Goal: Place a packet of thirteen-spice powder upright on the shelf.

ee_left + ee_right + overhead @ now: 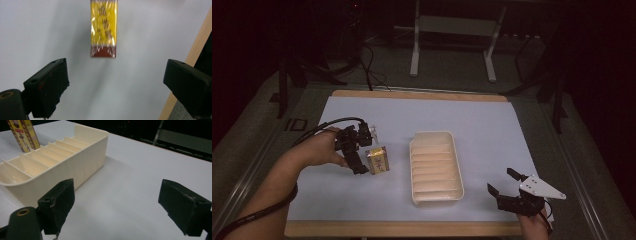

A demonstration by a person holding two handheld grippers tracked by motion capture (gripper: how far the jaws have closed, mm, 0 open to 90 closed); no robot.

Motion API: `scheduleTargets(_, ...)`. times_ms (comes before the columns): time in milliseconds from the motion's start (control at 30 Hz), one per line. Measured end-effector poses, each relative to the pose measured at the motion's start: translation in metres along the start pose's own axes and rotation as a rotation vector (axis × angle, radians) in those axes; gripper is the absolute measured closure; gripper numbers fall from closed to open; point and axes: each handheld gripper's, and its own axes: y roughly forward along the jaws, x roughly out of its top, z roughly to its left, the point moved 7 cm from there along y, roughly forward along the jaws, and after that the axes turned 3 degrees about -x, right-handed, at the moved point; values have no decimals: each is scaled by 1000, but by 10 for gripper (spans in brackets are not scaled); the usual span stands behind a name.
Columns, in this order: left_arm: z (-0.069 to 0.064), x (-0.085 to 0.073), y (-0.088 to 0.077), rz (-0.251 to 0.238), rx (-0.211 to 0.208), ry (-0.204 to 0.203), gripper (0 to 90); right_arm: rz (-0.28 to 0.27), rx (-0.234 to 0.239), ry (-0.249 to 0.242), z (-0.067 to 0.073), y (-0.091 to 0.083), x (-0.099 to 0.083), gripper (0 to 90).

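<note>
A small yellow box [377, 160] with a dark red end stands upright on the white mat, left of a cream tray [432, 134] split into several slots. My left gripper [364, 149] is just left of the box, jaws open. In the left gripper view the box [103, 27] lies ahead of the jaw tips, and the gap of the left gripper [116, 75] holds nothing. My right gripper [502, 181] hovers open near the mat's front right corner. In the right gripper view it [116, 192] faces the tray wall [75, 172], with the box [23, 135] beyond.
The white mat [482, 125] covers a wooden tabletop [412, 229] whose edge shows at front and back. A black cable [319, 127] trails from the left gripper. Metal stand legs [414, 50] rise on the dark floor behind the table.
</note>
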Motion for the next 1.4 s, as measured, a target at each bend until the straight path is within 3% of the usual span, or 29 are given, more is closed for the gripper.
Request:
scheduleTargets(167,1,9,1,-9,-21,32,253,5,4,-4,1,0,0,138)
scheduleTargets(367,8,16,8,-12,-21,8,255,12,20,1,2,1,-1,140)
scheduleTargets(533,13,19,12,-14,-37,-8,421,10,23,3,2,0,0,140)
scheduleTargets(700,13,18,16,13,-55,-1,475,9,28,4,3,0,0,142)
scheduleTargets(867,12,18,18,6,-80,-17,574,-3,40,-6,5,-1,2,142)
scheduleTargets(900,13,18,18,9,-63,-9,575,-2,39,-6,5,-1,2,142)
scheduleTargets(1033,12,18,20,11,-67,-11,593,0,34,-8,5,-1,1,142)
scheduleTargets(1133,14,17,20,14,-65,-16,659,-1,35,-9,5,-1,1,142)
scheduleTargets(1400,15,18,20,23,-63,-16,669,-3,36,-13,5,0,1,142)
